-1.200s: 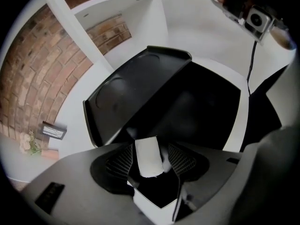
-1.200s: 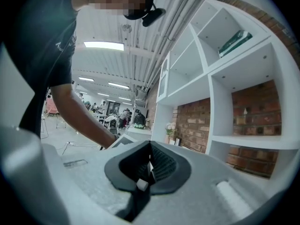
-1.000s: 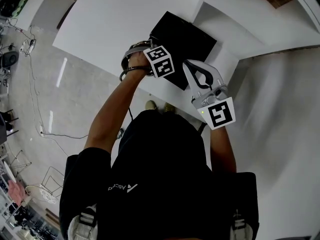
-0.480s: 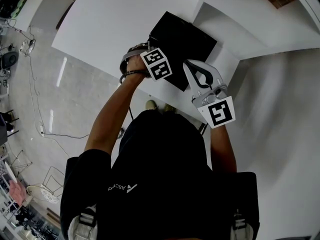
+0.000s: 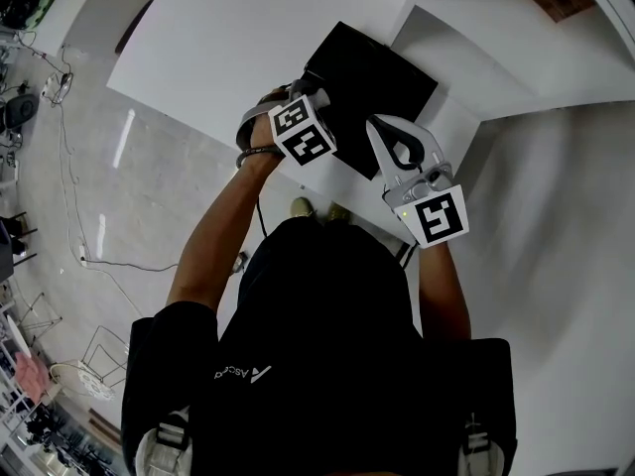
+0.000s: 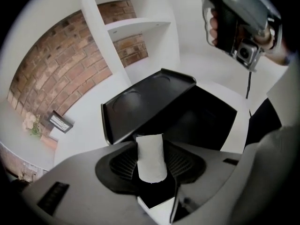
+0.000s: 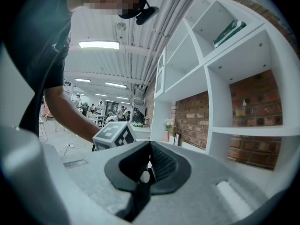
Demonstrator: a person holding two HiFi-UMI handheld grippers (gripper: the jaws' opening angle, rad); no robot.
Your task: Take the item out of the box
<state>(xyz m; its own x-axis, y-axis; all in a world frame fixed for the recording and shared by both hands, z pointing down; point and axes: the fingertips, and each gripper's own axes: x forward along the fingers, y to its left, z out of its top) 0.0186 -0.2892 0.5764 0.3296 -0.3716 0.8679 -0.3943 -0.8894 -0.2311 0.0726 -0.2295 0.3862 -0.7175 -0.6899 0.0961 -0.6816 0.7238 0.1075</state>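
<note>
At the near edge of the white counter [image 5: 248, 38], toward its right corner, lies a flat black box [image 5: 382, 72] with its black hinged lid [image 6: 145, 100] raised and tilted back toward the far side. The inside of the box is dark, and I cannot tell what is in it.

The left claw [image 6: 151, 146] is directly in front of the box, on the side of the person. Its two dark ribbed pads [image 6: 119, 165] press from both sides on a small white cylinder-shaped item [image 6: 151, 161], which stands upright between them. The item is therefore in the left claw, with the open box just behind it. I cannot tell if the item touches the box.

The right claw [image 7: 146, 165] is beside the box, at the right side of the left one and apart from it. It points upward to the white shelf unit [image 7: 225, 64] with the red brick wall [image 7: 258, 102] behind it. Its jaws are pressed together and nothing is between them.

At the far edge of the counter, near the brick wall, stands a small dark picture frame [image 6: 60, 122].
</note>
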